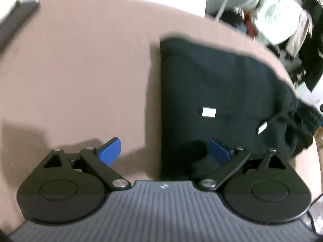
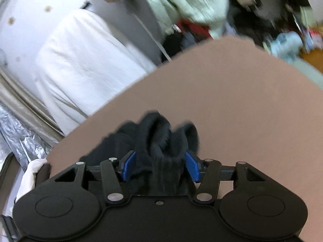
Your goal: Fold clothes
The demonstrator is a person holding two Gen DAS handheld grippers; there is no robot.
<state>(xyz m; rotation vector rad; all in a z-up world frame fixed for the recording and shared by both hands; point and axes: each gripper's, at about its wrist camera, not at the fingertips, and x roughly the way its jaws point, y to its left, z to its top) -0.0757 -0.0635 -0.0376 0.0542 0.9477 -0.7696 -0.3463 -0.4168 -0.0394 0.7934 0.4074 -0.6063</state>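
On table (image 1: pixel 80 70) | black garment (image 1: pixel 212 90) bunched between right claw (image 2: pixel 159 166), unpinched | left claw (image 1: pixel 164 151) wide, empty

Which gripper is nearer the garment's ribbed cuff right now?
Right. The right gripper has the ribbed cuff bunched between its fingers; the left gripper hangs open over the garment's opposite edge.

- One black garment (image 1: pixel 212 92) lies on the tabletop in the left wrist view; its bunched ribbed end (image 2: pixel 161 141) shows in the right wrist view.
- Two small white labels on that garment: one rectangular (image 1: pixel 209 112), one slanted nearer the ribbed edge (image 1: pixel 262 128).
- One pinkish-brown tabletop (image 1: pixel 80 70).
- Two grippers: the left gripper (image 1: pixel 164 151) and the right gripper (image 2: pixel 160 167).
- Four blue pads, two per gripper (image 1: pixel 111 151).
- One white-gloved hand (image 2: pixel 30 173) at the table's edge.
- One pale green cloth (image 2: pixel 185 2) in the blurred background pile.
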